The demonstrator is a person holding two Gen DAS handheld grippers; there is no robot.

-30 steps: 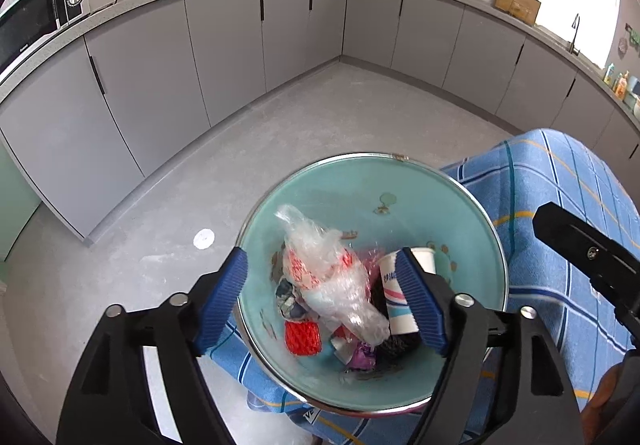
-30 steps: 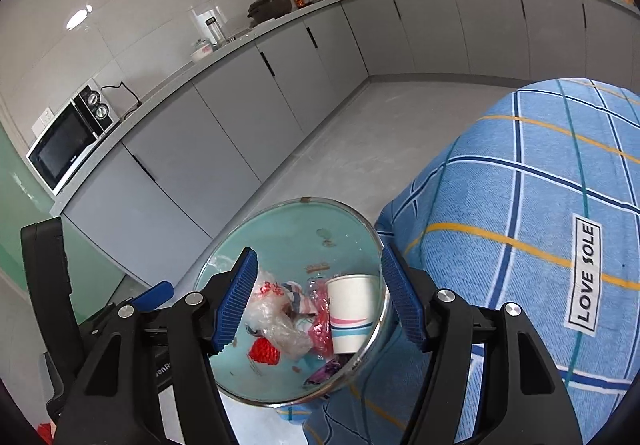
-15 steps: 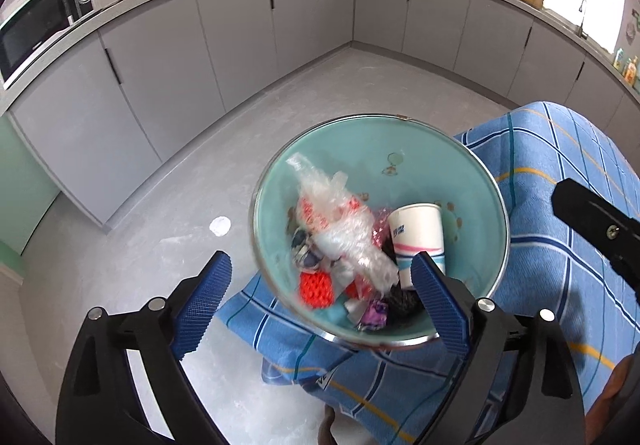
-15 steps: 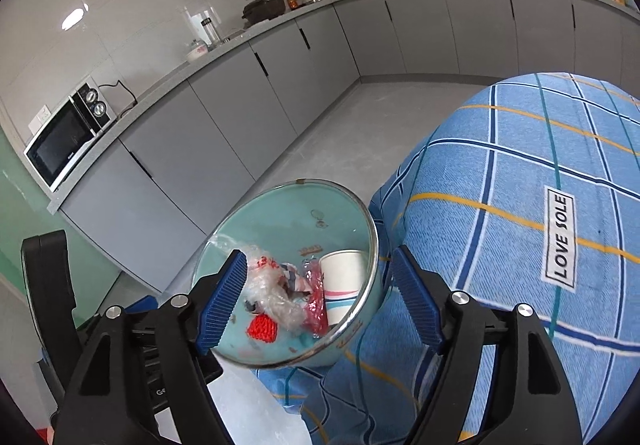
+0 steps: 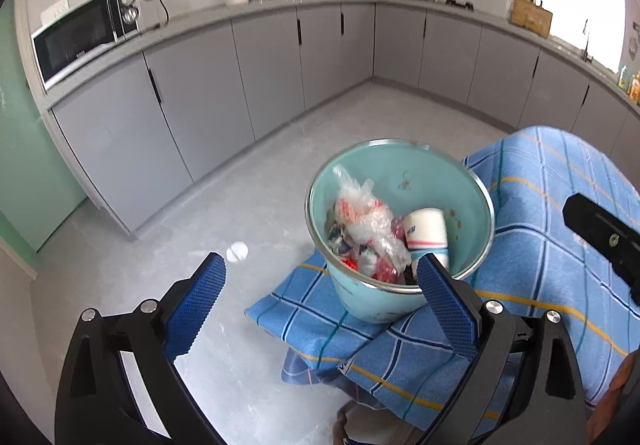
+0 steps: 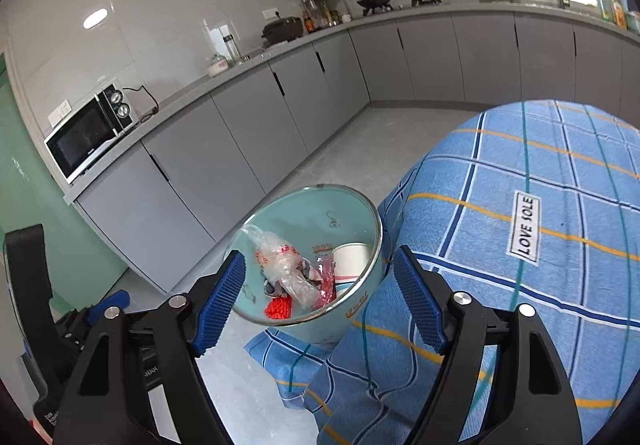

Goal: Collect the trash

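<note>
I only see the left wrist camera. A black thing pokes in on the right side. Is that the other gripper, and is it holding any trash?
Observer: Yes, that's the right gripper. Its jaws have just been opening and stand open, with the pads pressing on nothing; the teal trash bin sits beyond them.
Operator: Is anything written on the blue cloth?
Observer: Yes. A white label on the blue checked cloth reads LOVE SOLE.

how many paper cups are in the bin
1 that shows. The cup lies on its side at the right of the bin, beside a crumpled plastic bag and wrappers. More could be hidden under the pile.
</note>
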